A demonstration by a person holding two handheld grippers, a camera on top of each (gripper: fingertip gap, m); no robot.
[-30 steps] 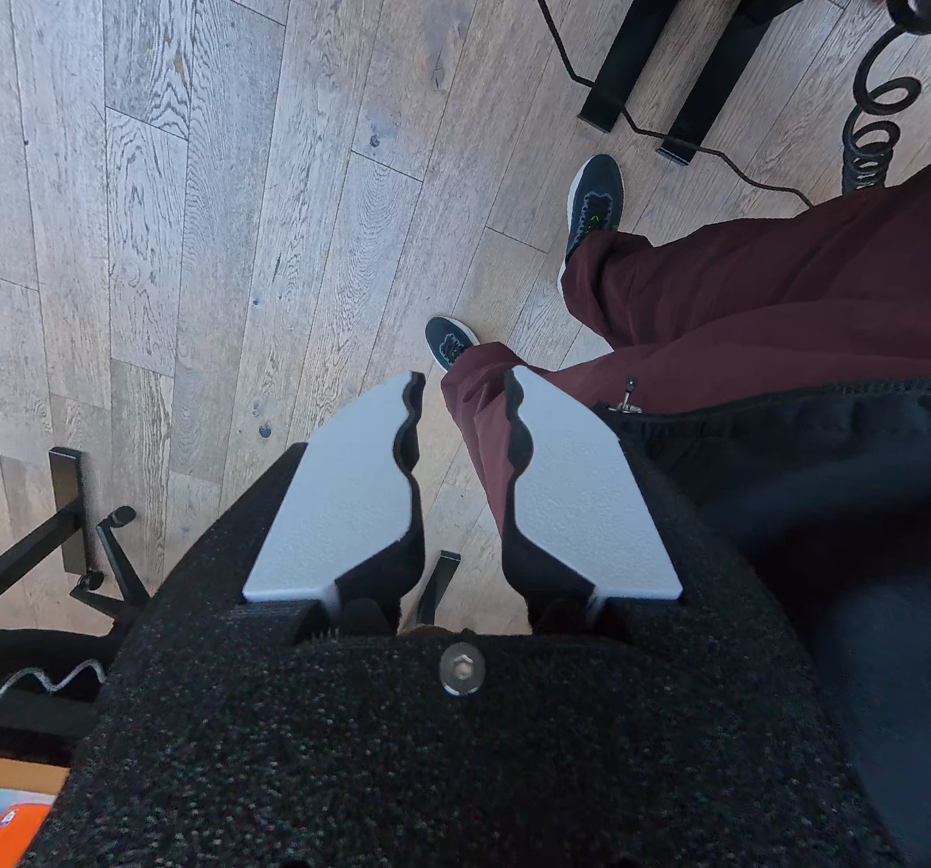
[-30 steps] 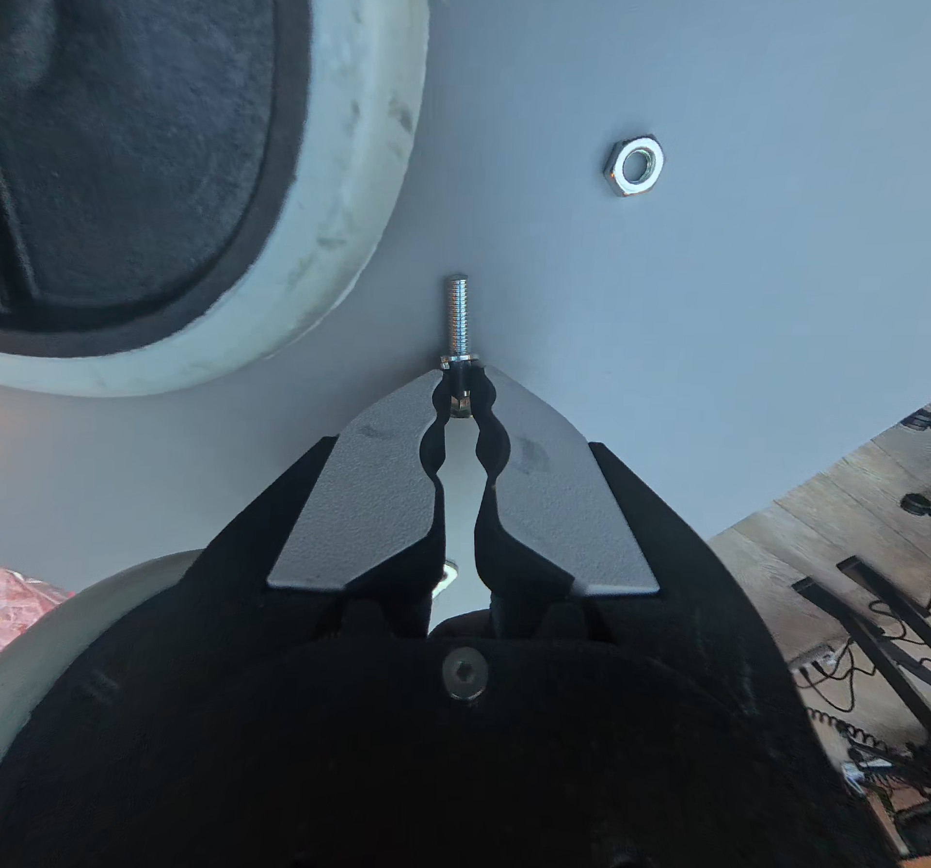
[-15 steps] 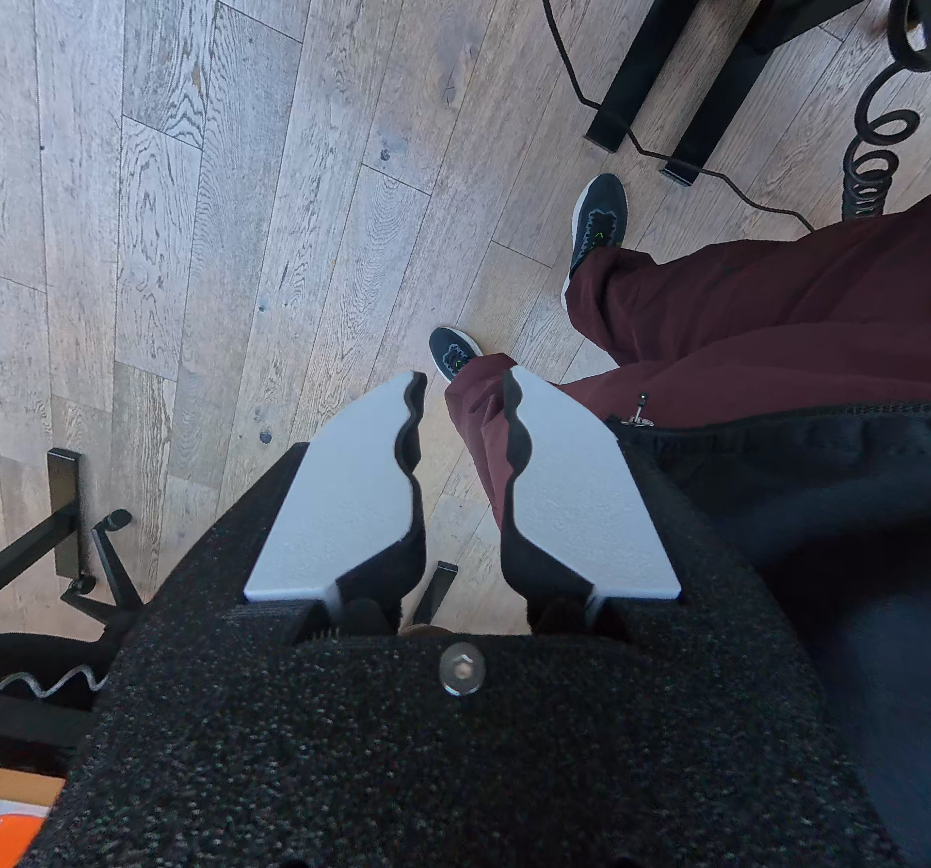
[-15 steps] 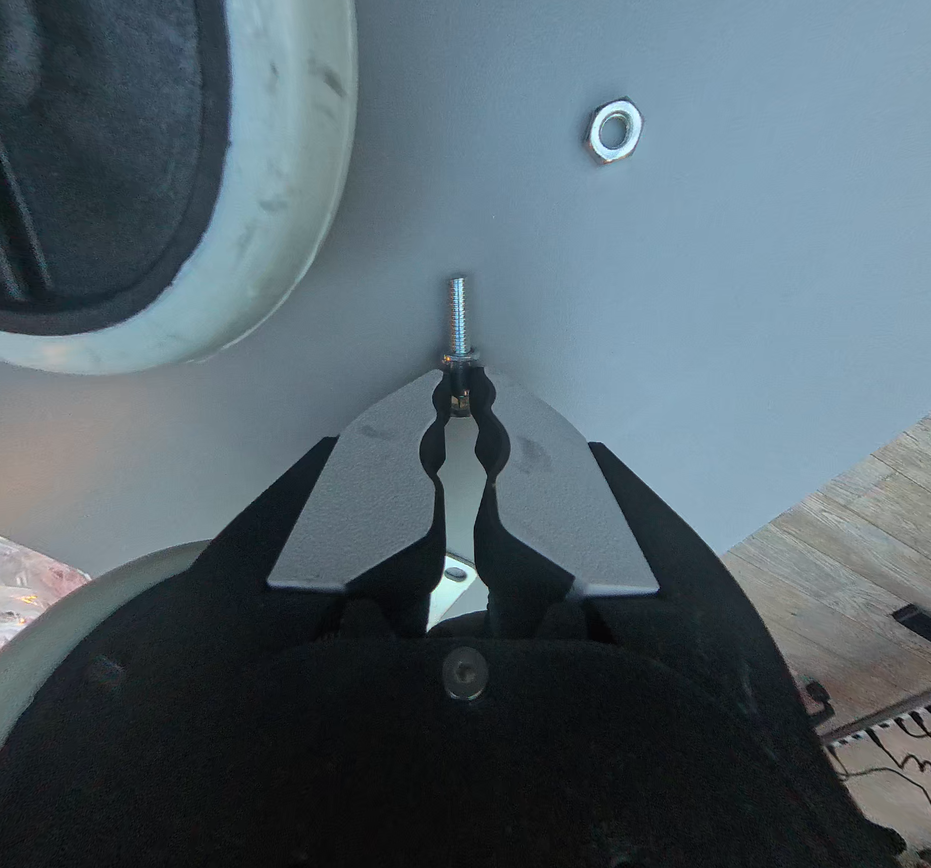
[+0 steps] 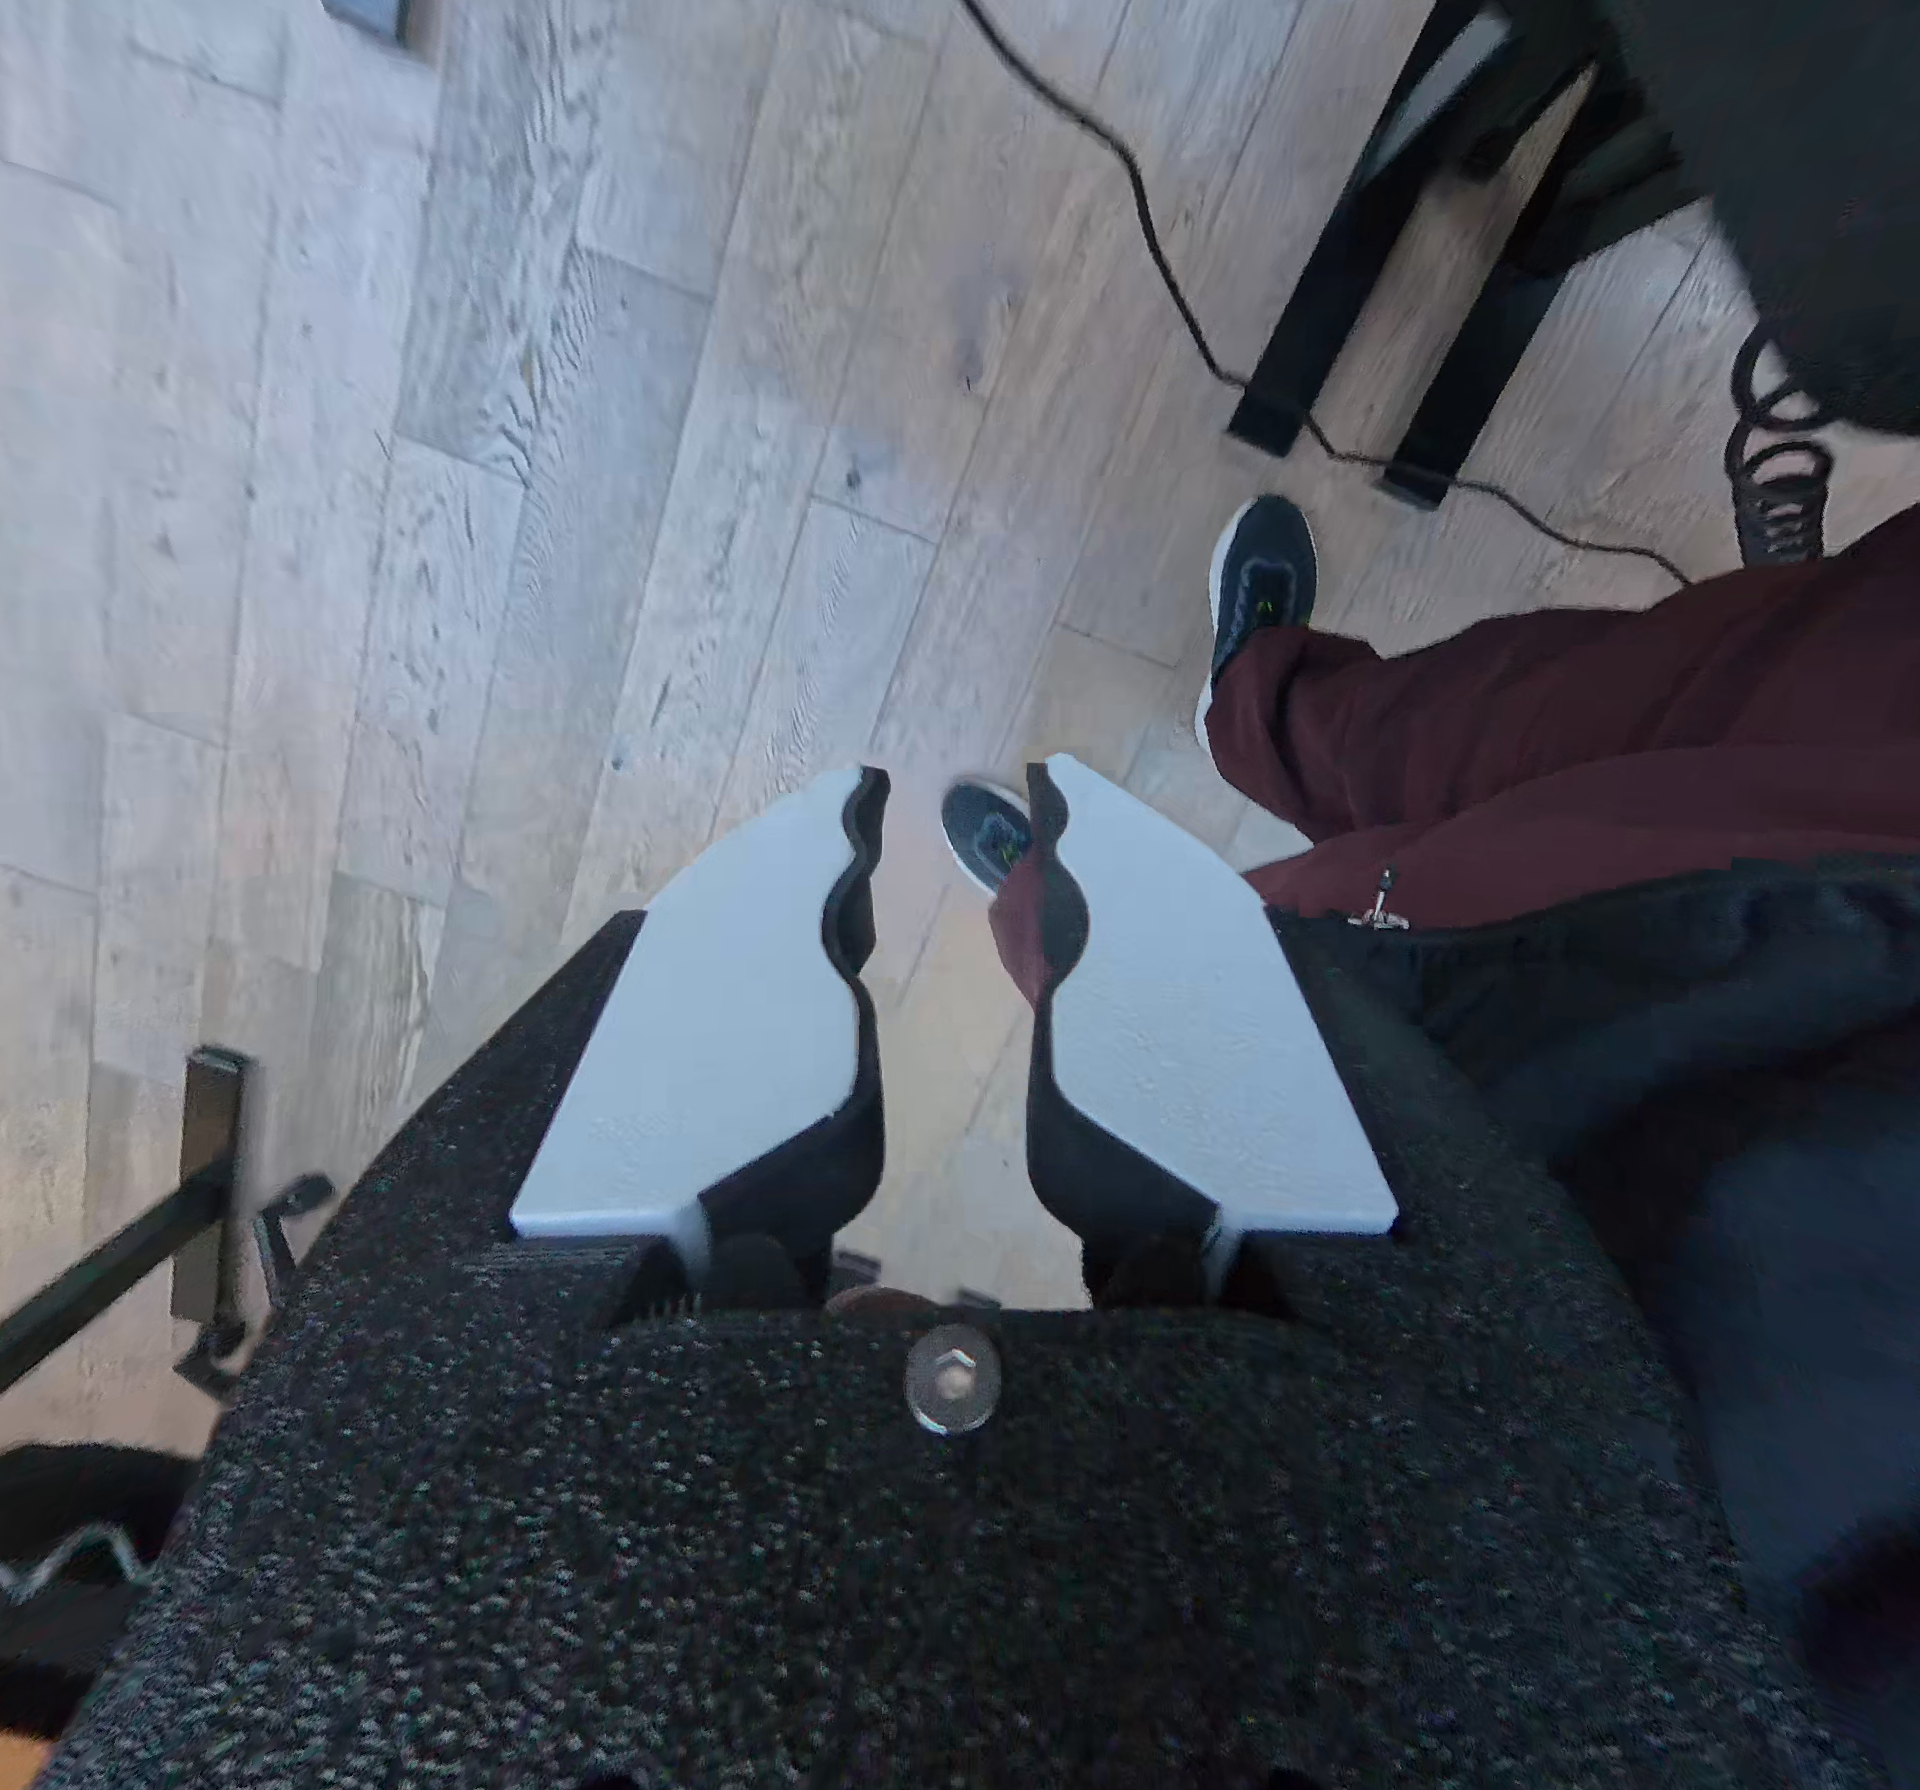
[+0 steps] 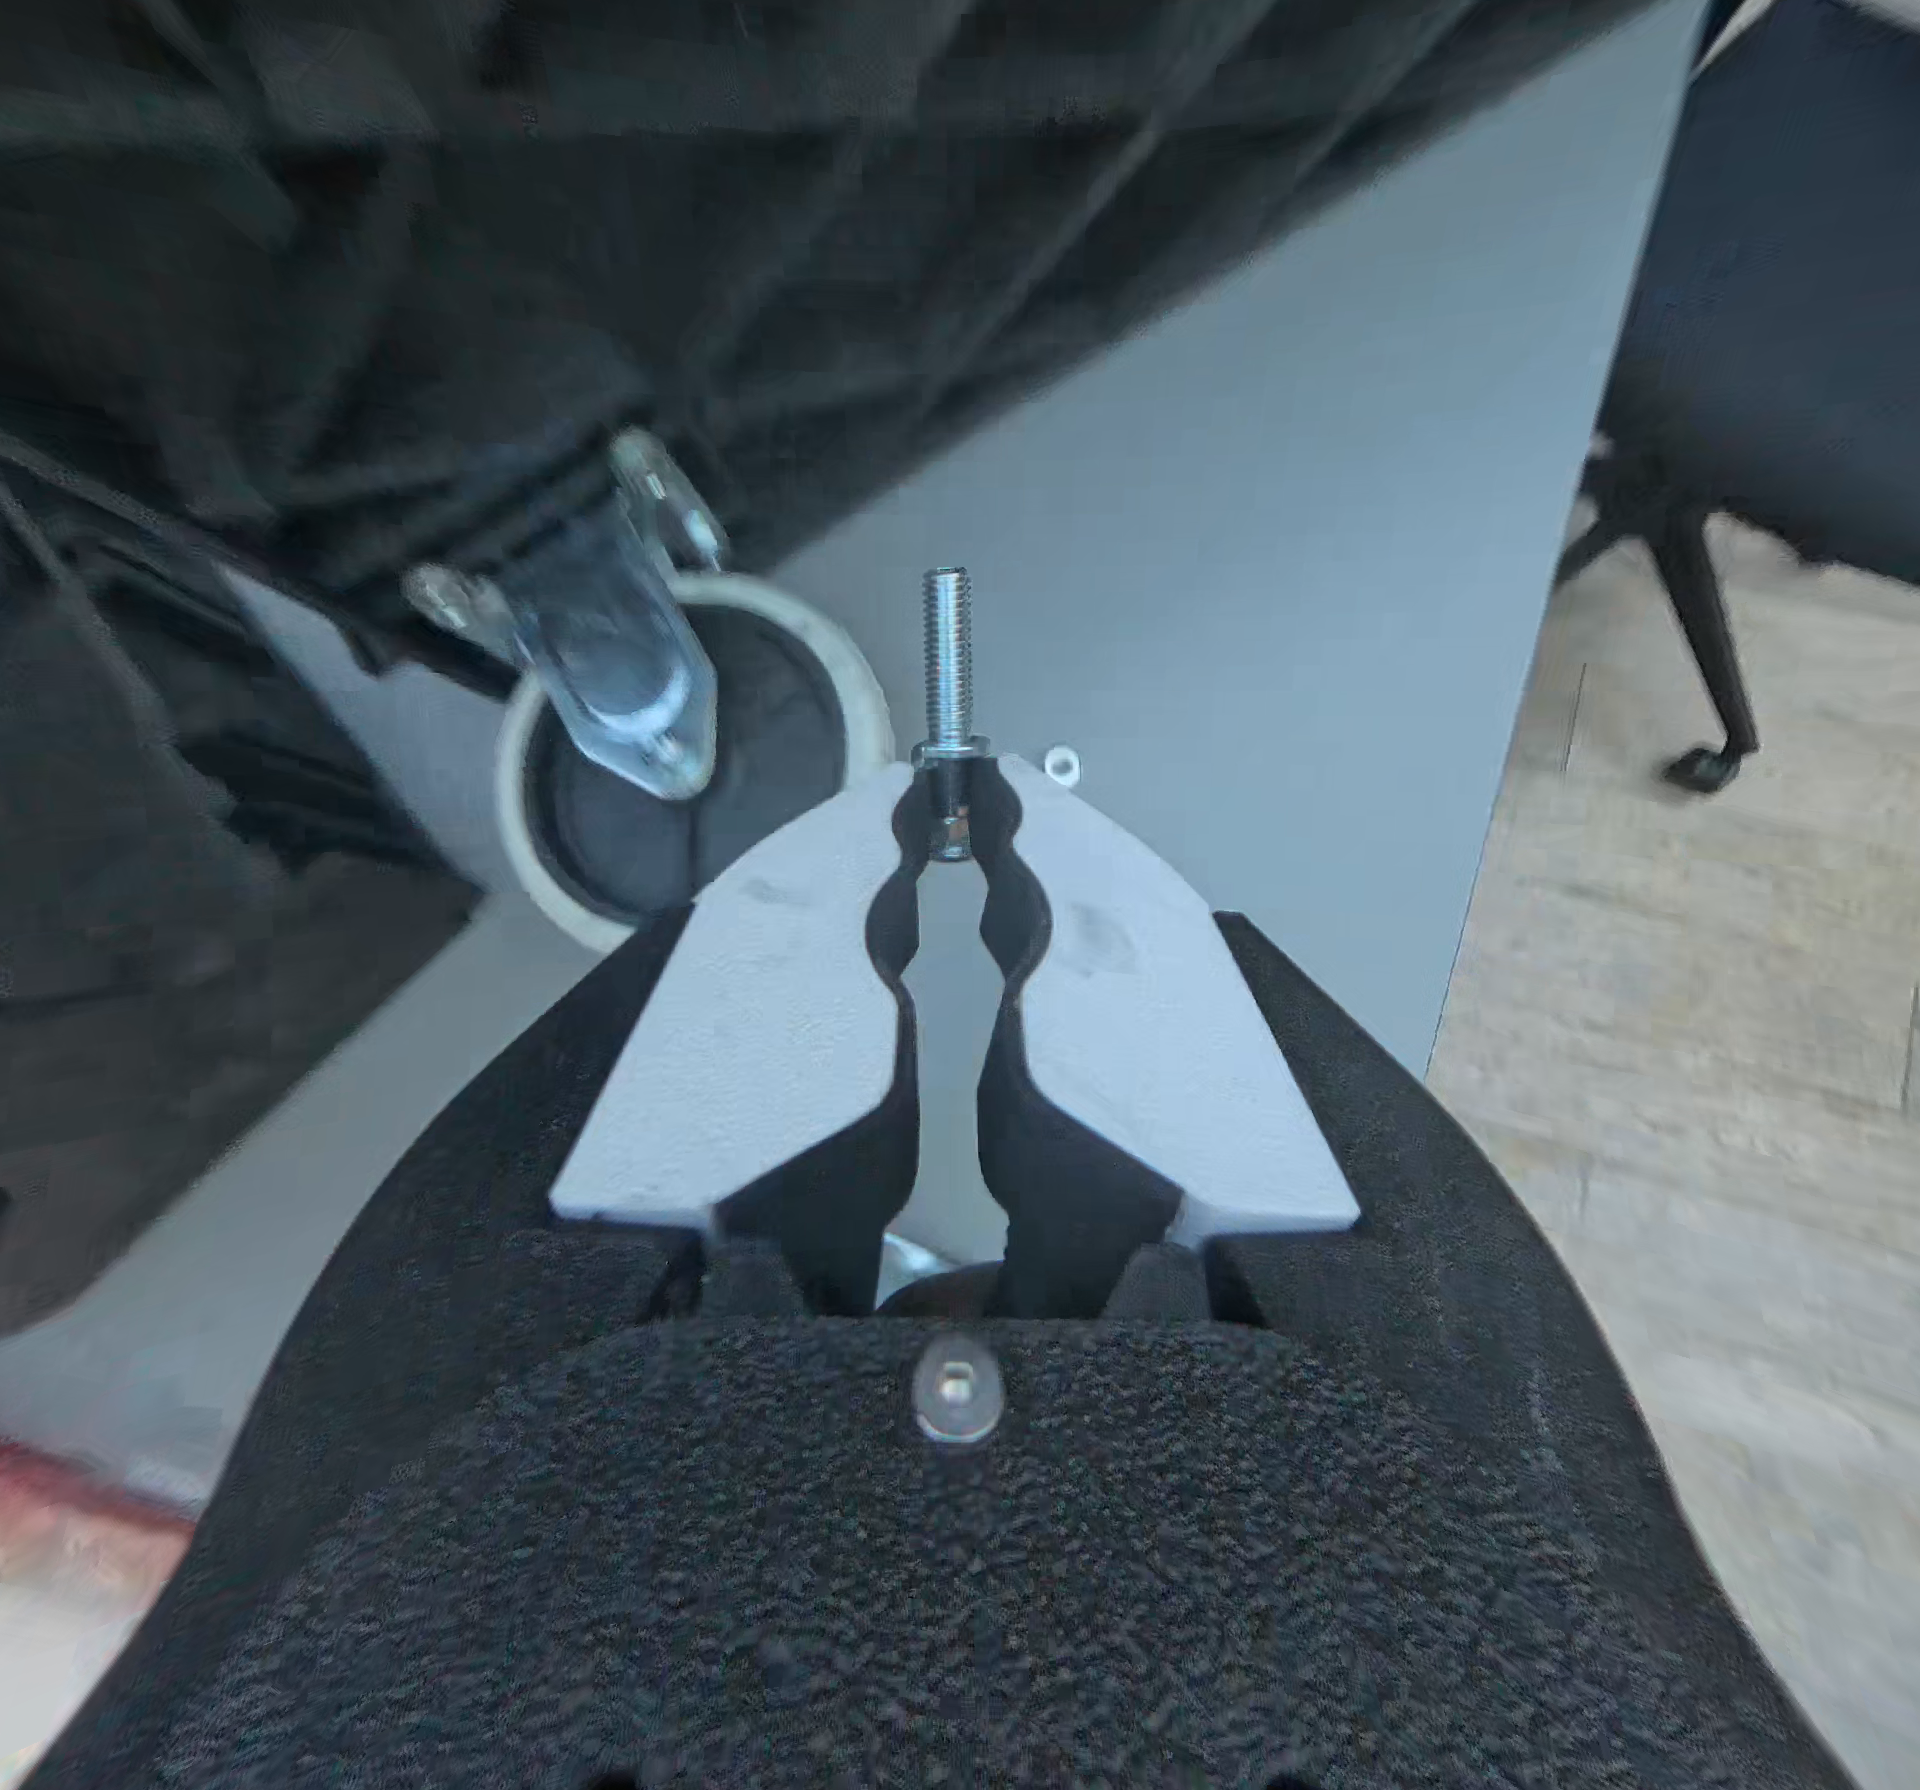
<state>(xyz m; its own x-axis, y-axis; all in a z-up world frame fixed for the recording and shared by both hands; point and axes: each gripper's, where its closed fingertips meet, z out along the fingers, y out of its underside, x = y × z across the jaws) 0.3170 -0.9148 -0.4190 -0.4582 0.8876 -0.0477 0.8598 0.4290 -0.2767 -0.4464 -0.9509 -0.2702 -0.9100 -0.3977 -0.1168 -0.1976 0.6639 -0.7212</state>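
Meanwhile the right gripper had swung off the bare grey counter toward black fabric, its jaws still clamped on the threaded steel bolt beside a white-rimmed bowl. The left gripper hung over plank floor, jaws apart and empty.

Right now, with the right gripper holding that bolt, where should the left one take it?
Probably the bare threaded shank of the bolt, above its collar. The right gripper is shut on the head end, so only the thread sticks out free past its tips. Bring the open, empty left gripper in from the side, jaws across the shank.
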